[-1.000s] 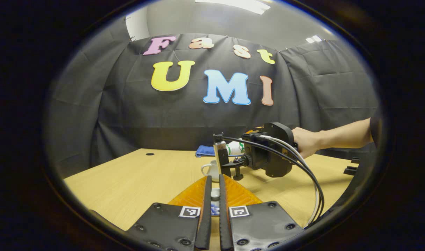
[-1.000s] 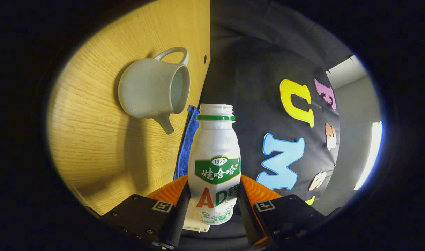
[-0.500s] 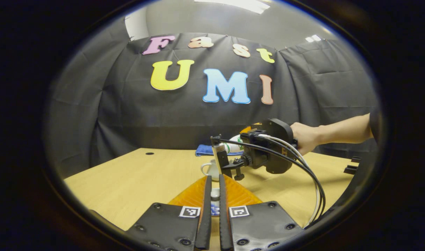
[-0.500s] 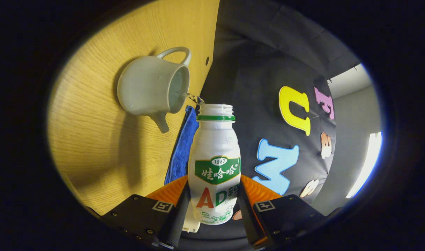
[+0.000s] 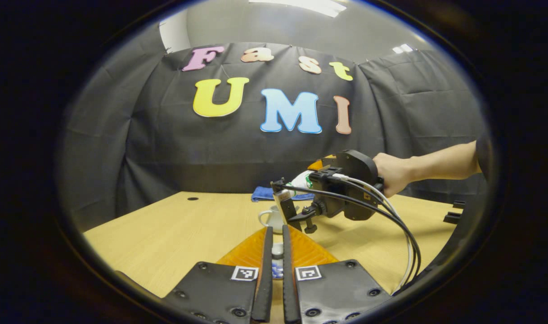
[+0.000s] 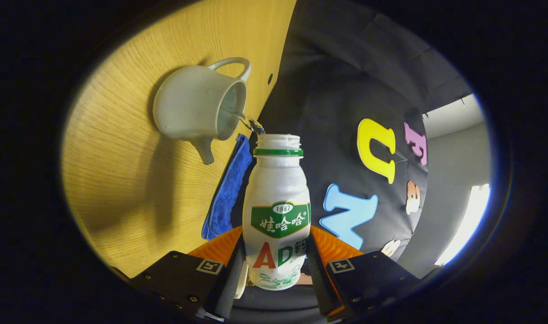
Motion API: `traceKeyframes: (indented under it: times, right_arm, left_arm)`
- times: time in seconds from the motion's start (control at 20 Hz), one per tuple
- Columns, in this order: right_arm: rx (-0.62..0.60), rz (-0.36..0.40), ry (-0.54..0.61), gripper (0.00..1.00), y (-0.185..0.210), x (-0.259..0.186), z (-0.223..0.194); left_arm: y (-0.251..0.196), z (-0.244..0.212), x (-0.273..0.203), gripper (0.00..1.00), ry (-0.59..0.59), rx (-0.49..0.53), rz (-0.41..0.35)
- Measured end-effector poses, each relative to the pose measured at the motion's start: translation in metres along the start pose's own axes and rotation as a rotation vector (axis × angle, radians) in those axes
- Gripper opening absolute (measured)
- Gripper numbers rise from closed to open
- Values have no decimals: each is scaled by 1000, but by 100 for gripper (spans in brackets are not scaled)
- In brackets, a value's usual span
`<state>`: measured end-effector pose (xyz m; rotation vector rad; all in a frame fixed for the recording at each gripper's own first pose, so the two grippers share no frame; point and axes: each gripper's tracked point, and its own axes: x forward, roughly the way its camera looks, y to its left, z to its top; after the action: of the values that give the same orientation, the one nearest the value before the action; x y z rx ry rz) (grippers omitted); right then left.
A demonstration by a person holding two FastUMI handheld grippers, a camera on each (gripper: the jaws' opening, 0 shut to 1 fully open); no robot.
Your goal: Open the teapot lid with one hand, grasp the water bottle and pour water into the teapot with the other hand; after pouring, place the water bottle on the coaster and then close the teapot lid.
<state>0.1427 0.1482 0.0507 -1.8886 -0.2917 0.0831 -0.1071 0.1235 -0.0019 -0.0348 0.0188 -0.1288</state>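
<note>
While the right gripper [image 6: 276, 270] pinches the white plastic bottle [image 6: 277, 211], pouring into the pale ceramic teapot [image 6: 197, 108], the left gripper [image 5: 274, 252] clamps the lid [image 5: 277, 250]; coaster placement and lid closing remain.

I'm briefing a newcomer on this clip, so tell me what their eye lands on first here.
First, the white plastic bottle with the green neck ring, clamped by the right gripper and tipped so a thin stream of water runs into the open pale ceramic teapot on the wooden table. Next, the folded blue cloth beside the teapot. In the left gripper view, the left gripper pinches a small white lid.
</note>
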Motion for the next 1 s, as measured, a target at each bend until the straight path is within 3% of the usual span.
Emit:
traceKeyframes:
  times: [0.75, 0.8, 0.85, 1.0]
  right_arm:
    - [-93, -26, -24, 70, -4, 3, 4]
    - [-101, -29, -26, 70, -6, 5, 5]
    - [-110, -34, -26, 70, -7, 5, 5]
    - [-136, -49, -35, 70, -9, 7, 8]
  left_arm:
    - [-1, -1, 0, 20, 4, 12, 1]
    - [0, 0, 0, 16, 3, 11, 1]
    - [0, 1, -1, 20, 2, 10, 2]
    - [0, 2, -1, 20, -2, 12, 4]
